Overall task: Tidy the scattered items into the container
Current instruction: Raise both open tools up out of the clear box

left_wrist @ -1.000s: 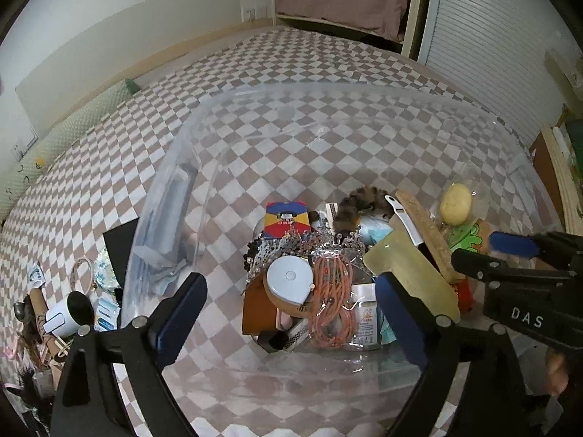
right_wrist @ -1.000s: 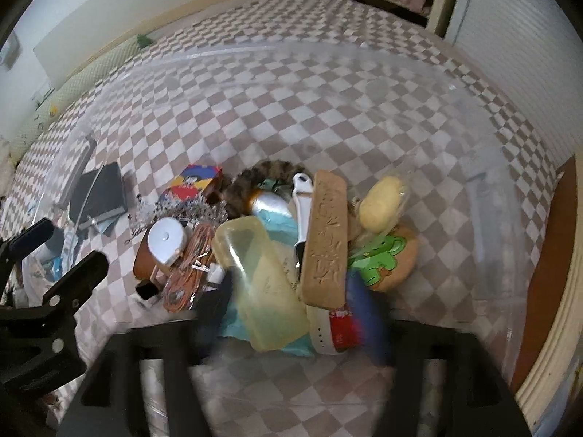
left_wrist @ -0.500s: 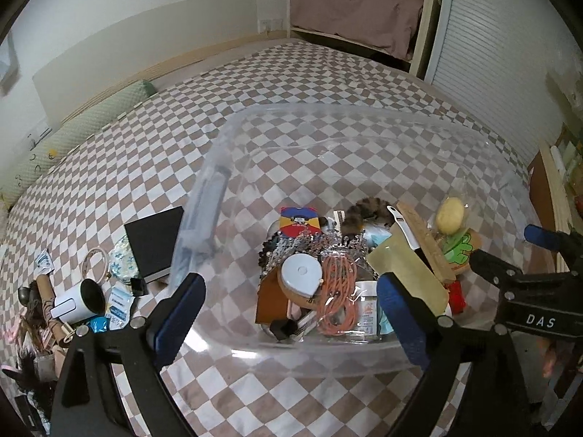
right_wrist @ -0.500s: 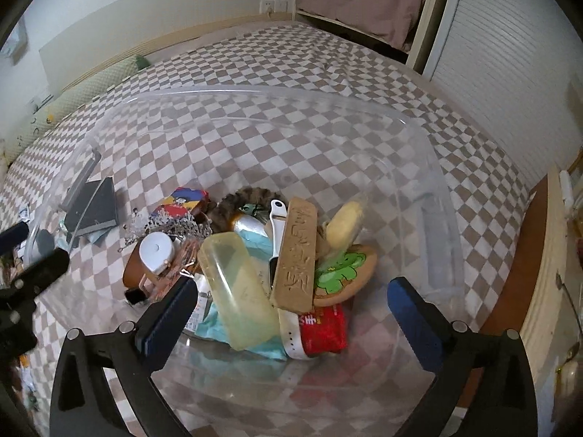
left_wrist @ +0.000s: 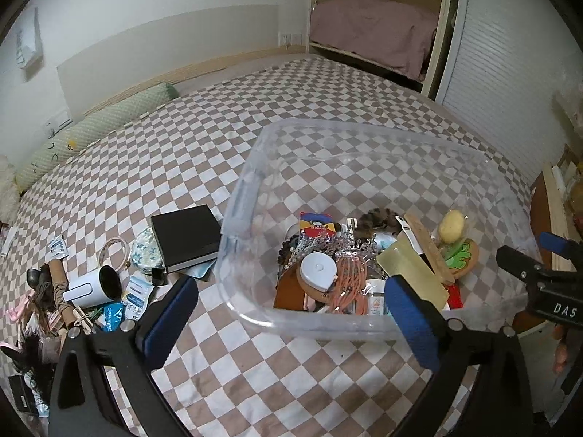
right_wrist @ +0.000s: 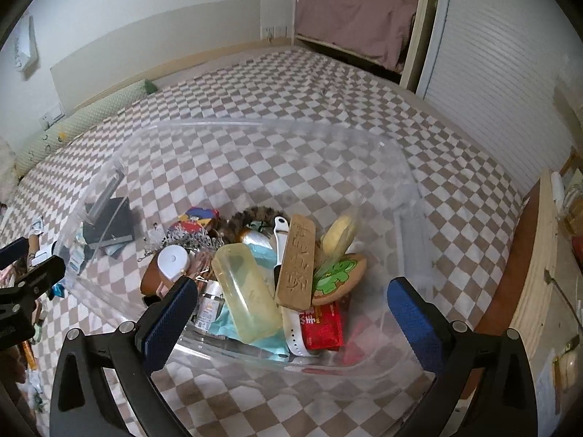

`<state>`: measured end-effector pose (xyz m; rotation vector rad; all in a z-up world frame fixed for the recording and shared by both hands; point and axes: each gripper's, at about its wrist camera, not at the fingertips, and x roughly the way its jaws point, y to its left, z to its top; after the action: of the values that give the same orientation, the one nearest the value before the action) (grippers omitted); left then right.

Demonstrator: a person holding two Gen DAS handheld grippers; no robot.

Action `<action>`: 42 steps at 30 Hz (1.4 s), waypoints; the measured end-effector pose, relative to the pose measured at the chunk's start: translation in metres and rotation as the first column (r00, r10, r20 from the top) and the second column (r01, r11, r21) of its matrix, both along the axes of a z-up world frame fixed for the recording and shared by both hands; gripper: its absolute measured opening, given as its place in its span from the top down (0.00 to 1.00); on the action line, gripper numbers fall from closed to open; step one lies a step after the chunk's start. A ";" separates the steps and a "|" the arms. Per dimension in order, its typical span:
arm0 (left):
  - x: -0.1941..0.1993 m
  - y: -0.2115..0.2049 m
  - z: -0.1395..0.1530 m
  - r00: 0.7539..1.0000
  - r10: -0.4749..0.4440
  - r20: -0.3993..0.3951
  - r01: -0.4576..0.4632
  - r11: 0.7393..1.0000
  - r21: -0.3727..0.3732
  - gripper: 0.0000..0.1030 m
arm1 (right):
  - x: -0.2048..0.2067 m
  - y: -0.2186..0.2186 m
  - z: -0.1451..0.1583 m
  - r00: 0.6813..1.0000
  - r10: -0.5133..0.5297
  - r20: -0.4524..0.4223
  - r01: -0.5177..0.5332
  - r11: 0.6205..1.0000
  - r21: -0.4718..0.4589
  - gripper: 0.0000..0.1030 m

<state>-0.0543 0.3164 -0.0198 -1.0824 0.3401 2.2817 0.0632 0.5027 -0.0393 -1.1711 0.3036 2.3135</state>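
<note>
From the left wrist, the left tongs (left_wrist: pixel 291 317) stand apart and empty near the clear container (left_wrist: pixel 247 196) on the checkered bed (left_wrist: pixel 145 153); a black book (left_wrist: pixel 186 236) and white cup (left_wrist: pixel 94 287) lie scattered left. From the right wrist, the right tongs (right_wrist: pixel 291 313) gape empty over the container (right_wrist: pixel 411 196), piled with items.

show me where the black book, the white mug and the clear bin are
black book (left_wrist: pixel 184 235), left wrist view, middle of its top cover.
white mug (left_wrist: pixel 95 287), left wrist view, side of its white body.
clear bin (left_wrist: pixel 237 215), left wrist view, its left wall.
</note>
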 end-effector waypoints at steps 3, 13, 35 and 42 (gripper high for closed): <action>0.005 -0.008 0.005 1.000 0.007 -0.017 -0.007 1.000 0.002 0.00 | 0.003 -0.008 0.005 1.000 0.013 -0.008 -0.013 0.999 0.045 0.00; 0.025 -0.028 0.020 0.995 0.021 -0.096 -0.019 1.000 0.016 0.00 | 0.024 -0.028 0.018 0.997 0.042 -0.067 -0.037 0.997 0.074 0.00; 0.054 -0.046 0.034 0.983 0.018 -0.181 -0.016 1.000 0.014 0.00 | 0.059 -0.038 0.029 0.971 0.023 -0.239 -0.024 1.000 0.001 0.00; 0.056 -0.046 0.034 0.982 0.025 -0.188 -0.023 1.000 0.013 0.00 | 0.062 -0.042 0.030 0.970 0.031 -0.242 -0.025 0.999 0.027 0.00</action>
<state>0.0017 0.2699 0.0145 -0.8711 0.3913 2.4115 0.1257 0.4611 -0.0096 -0.8860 0.3483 2.4815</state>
